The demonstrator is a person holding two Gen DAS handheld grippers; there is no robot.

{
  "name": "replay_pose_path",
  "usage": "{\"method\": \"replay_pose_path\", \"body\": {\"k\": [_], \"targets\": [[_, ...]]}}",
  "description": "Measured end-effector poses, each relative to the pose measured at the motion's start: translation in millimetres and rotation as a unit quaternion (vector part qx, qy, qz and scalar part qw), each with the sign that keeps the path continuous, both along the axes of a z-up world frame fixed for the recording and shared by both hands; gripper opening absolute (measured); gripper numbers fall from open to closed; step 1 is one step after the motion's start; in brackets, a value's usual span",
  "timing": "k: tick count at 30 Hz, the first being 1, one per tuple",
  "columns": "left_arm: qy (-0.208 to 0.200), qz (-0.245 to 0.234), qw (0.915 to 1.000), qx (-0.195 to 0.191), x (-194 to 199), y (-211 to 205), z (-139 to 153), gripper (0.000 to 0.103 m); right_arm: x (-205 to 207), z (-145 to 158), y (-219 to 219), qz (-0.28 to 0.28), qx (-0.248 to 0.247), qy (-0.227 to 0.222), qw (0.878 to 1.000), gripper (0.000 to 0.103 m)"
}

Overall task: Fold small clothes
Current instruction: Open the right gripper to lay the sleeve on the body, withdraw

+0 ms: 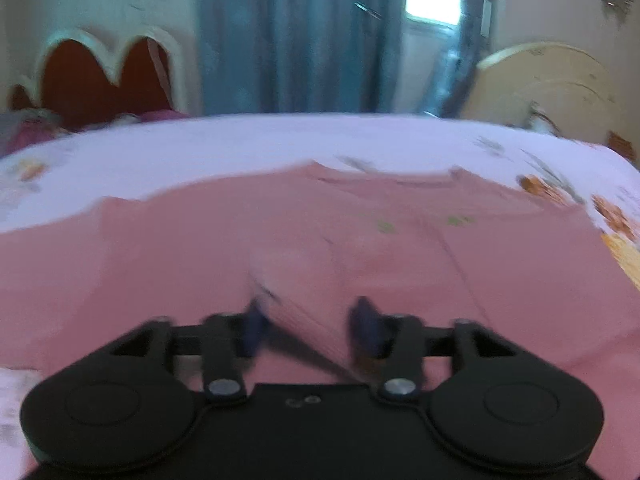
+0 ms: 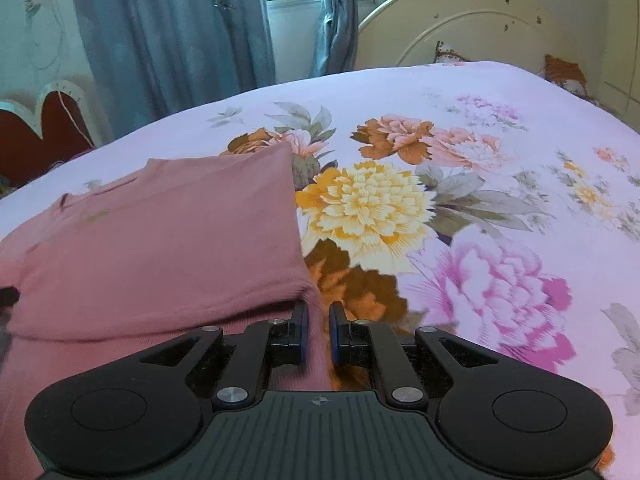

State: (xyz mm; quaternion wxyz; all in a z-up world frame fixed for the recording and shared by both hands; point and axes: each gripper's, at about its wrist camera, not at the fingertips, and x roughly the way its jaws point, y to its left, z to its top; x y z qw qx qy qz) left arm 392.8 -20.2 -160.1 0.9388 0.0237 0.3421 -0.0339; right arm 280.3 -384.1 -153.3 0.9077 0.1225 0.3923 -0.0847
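Pink top (image 2: 160, 232) lies flat on the floral bedsheet (image 2: 500, 184), spread ahead of both tools, neckline at the far end, hem nearest the cameras. Its long axis runs away from the tools toward the blue curtain (image 2: 168, 40).

Right tool (image 2: 318, 332): jaws narrow, pinched on a ridge of pink cloth at the near right corner of the top. A fold of the fabric stands up just left of the blue pads (image 2: 335, 334), with the straight right edge of the garment running away from that corner (sleeve seems already tucked in on this side).

Left tool (image 1: 310, 324): jaws about half spread, a flap of pink cloth lying between them; the frame is motion-blurred, and I read the pads as not pressing on the cloth. Garment extends forward and to both sides of this tool.

Judgement: the coming move turns on the right corner, which the right tool alone has in hand. The cloth lies to its left and ahead, so a fold would carry that corner leftward or forward over the body of the top. The left tool is nearer the middle and left of the hem.

Writing: none readable on the garment; small green marks near the neckline, too blurred to tell. No brand visible on either tool (only a small crosshair mark on the right body).
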Motion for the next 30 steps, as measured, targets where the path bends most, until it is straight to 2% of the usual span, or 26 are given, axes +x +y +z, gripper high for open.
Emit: {"method": "replay_pose_path", "body": {"k": [3, 8, 9, 10, 11, 12, 17, 18, 19, 21, 24, 26, 27, 30], "targets": [[-0.027, 0.015, 0.9995, 0.011, -3, 10, 13, 0.056, -4, 12, -5, -0.002, 0.000, -0.016, 1.000, 0.008], [-0.037, -0.027, 0.9990, 0.000, 4, -10, 22, 0.056, 28, 12, -12, 0.008, 0.019, -0.018, 1.000, 0.010], [-0.036, -0.036, 0.9987, -0.003, 6, -16, 21, 0.056, 38, 11, -13, 0.010, 0.025, -0.018, 0.999, 0.025], [-0.032, -0.047, 0.9984, -0.004, 9, -23, 19, 0.056, 46, 10, -14, 0.010, 0.027, -0.020, 0.999, 0.051], [-0.028, -0.056, 0.9981, -0.002, 12, -28, 16, 0.056, 55, 10, -14, 0.009, 0.024, -0.027, 0.999, 0.059], [-0.023, -0.062, 0.9978, 0.003, 15, -33, 12, 0.056, 65, 9, -13, 0.014, 0.019, -0.033, 0.999, 0.060], [0.006, -0.059, 0.9981, 0.012, 30, -38, -9, 0.056, 116, -5, -12, 0.034, 0.013, -0.024, 0.999, 0.060], [0.011, -0.055, 0.9984, 0.010, 28, -34, -13, 0.056, 126, -9, -13, 0.035, 0.015, -0.020, 0.999, 0.052], [0.018, -0.052, 0.9985, 0.008, 28, -32, -16, 0.056, 135, -13, -15, 0.034, 0.019, -0.015, 0.999, 0.040], [0.020, -0.049, 0.9986, 0.005, 26, -26, -19, 0.056, 153, -22, -20, 0.025, 0.038, -0.005, 0.999, 0.034], [0.018, -0.051, 0.9984, 0.013, 25, -28, -20, 0.058, 168, -26, -25, 0.025, 0.051, -0.006, 0.998, 0.034], [0.017, -0.051, 0.9984, 0.017, 25, -29, -21, 0.059, 172, -26, -22, 0.041, 0.047, -0.006, 0.998, 0.013], [0.017, -0.051, 0.9984, 0.020, 25, -30, -21, 0.059, 172, -27, -19, 0.044, 0.033, -0.006, 0.998, 0.008], [0.016, -0.052, 0.9983, 0.023, 26, -31, -22, 0.060, 169, -30, -18, 0.041, 0.011, -0.013, 0.999, 0.008]]}}
